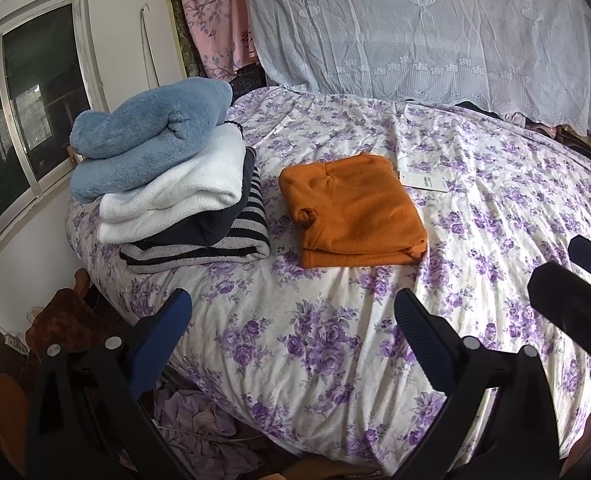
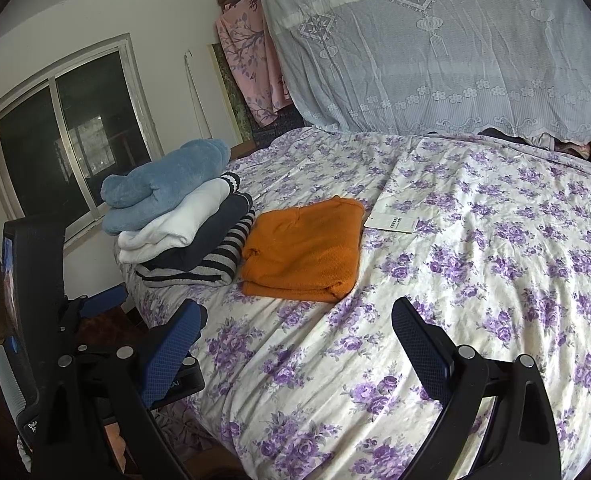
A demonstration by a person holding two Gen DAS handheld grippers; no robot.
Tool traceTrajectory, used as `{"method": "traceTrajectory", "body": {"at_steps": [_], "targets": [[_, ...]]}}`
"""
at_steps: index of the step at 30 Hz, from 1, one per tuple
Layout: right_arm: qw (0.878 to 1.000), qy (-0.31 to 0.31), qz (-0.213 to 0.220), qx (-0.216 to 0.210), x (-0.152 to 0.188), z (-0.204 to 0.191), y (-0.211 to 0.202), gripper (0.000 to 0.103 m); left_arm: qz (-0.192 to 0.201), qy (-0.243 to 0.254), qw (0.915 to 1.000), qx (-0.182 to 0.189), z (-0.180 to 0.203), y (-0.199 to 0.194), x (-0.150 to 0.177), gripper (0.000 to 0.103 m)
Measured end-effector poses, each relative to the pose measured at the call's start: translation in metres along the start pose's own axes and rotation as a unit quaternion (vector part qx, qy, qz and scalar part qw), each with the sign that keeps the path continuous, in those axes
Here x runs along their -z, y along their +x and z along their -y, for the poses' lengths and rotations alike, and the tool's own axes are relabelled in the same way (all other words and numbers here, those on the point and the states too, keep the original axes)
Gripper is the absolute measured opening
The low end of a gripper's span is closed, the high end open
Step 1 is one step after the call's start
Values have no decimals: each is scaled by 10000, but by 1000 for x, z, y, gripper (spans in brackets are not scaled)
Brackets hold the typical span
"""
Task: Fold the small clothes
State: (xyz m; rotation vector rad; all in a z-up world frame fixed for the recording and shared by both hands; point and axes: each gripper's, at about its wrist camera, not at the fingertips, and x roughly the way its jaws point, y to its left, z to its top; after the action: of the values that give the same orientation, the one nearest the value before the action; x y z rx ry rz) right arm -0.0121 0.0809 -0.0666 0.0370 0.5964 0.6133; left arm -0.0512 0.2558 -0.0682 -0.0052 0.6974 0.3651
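With both grippers' fingers (image 1: 419,328) spread and empty, we should lift the folded orange garment (image 1: 351,210) squarely onto the stack (image 1: 175,184).

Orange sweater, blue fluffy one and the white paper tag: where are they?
Orange sweater (image 1: 355,208): left wrist view, middle of its folded top.
Blue fluffy garment (image 1: 151,128): left wrist view, top of the pile.
White paper tag (image 2: 391,223): right wrist view, its flat face.

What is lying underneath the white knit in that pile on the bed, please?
Under the white knit lie a dark garment and a striped one at the bottom; their middles are covered.
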Motion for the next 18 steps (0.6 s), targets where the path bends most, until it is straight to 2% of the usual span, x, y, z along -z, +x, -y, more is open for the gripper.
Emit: {"method": "traceTrajectory", "body": {"at_steps": [9, 18], "targets": [[10000, 1, -17, -1, 2, 1, 1, 97, -89, 7, 9999, 105, 1, 3, -1, 99], [10000, -2, -21, -8, 2, 1, 0, 97, -12, 90, 9999, -56, 2, 3, -1, 99]]}}
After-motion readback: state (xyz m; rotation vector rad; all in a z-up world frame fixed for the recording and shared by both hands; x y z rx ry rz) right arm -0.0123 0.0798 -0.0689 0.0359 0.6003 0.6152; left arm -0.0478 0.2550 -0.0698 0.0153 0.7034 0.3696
